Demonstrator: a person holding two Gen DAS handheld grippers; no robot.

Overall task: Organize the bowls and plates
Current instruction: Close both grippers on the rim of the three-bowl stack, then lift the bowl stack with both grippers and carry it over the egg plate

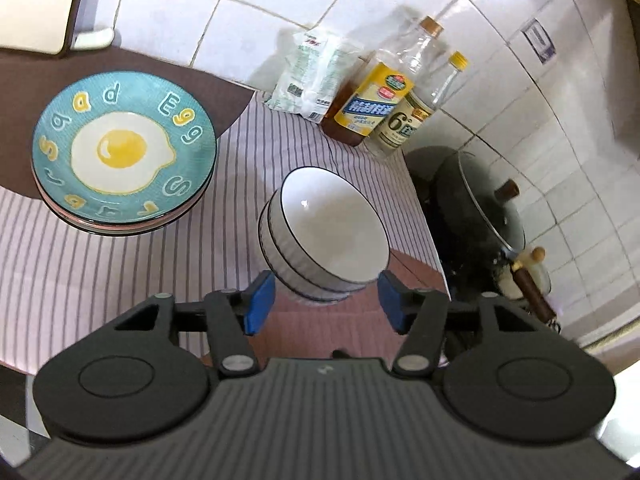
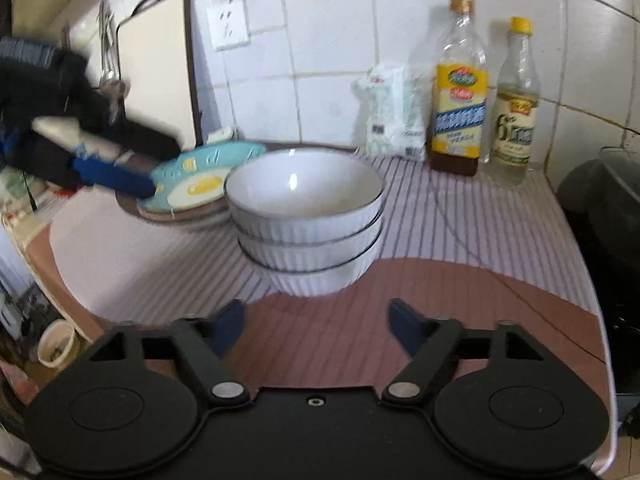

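A stack of white ribbed bowls stands on the striped cloth. To its left is a stack of plates topped by a teal fried-egg plate. My left gripper is open and empty, above and just short of the bowls. It also shows blurred at the left of the right wrist view, by the plate's edge. My right gripper is open and empty, low in front of the bowl stack.
Two bottles and a white bag stand against the tiled wall. A black wok with lid sits to the right. A cutting board leans at the back left. The counter edge drops off right.
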